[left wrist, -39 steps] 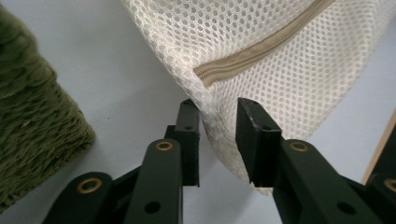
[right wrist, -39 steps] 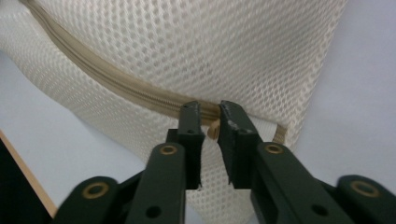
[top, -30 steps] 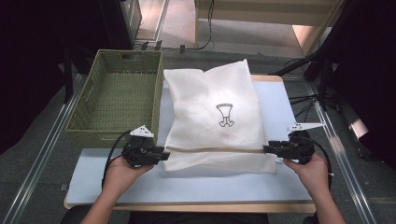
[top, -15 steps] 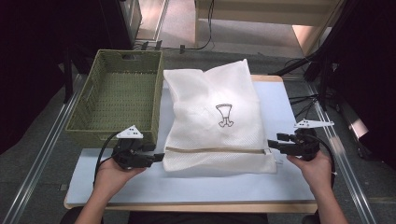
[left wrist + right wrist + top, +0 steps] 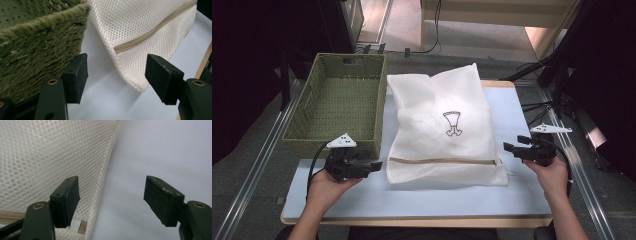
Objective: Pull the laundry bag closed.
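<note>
Both hand-held grippers stand wide and empty, the left hand-held gripper (image 5: 377, 164) having just been opening beside the mesh laundry bag (image 5: 444, 132) and the right hand-held gripper (image 5: 508, 148) likewise; regrasp both near corners evenly before lifting toward the basket (image 5: 337, 107).

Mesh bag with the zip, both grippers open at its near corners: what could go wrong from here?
1. The left gripper sits close beside the basket; closing in on the mesh bag, a jaw could catch the woven wall.
2. The right gripper has its jaws wide, one over the bag's edge by the zip end; a pinch might snag only thin mesh.
3. Lifted by the near corners alone, the bag would probably sag.
</note>
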Tool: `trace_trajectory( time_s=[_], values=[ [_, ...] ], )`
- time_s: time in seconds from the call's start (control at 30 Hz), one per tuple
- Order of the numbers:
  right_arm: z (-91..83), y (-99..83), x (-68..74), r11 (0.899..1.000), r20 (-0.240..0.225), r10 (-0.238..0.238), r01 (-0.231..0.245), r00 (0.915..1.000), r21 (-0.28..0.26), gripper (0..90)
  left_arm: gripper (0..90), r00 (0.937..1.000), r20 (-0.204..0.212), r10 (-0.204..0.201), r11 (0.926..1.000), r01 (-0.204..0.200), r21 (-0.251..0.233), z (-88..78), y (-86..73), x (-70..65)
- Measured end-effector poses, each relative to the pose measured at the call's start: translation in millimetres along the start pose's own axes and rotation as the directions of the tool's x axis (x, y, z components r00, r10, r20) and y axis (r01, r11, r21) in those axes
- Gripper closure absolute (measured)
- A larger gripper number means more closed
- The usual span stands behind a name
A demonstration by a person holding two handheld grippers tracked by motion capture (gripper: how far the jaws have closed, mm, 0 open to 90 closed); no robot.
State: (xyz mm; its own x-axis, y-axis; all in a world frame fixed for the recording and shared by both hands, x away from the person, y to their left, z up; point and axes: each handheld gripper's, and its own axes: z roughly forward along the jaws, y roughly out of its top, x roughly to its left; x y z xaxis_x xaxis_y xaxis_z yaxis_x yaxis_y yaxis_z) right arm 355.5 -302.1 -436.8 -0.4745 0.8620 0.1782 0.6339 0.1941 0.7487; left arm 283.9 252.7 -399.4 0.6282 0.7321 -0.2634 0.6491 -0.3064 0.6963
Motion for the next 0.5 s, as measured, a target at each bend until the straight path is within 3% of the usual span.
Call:
trace_trajectory(
  time_s=[0.5],
  values=[
    [5.1,-0.2,2.9,1.0,-0.015,-0.014,0.015,0.9998,0.023,31.2,35.0,1.0,-0.003,0.001,0.9999,-0.001,0.013,5.0,-0.9,-3.6]
  ],
)
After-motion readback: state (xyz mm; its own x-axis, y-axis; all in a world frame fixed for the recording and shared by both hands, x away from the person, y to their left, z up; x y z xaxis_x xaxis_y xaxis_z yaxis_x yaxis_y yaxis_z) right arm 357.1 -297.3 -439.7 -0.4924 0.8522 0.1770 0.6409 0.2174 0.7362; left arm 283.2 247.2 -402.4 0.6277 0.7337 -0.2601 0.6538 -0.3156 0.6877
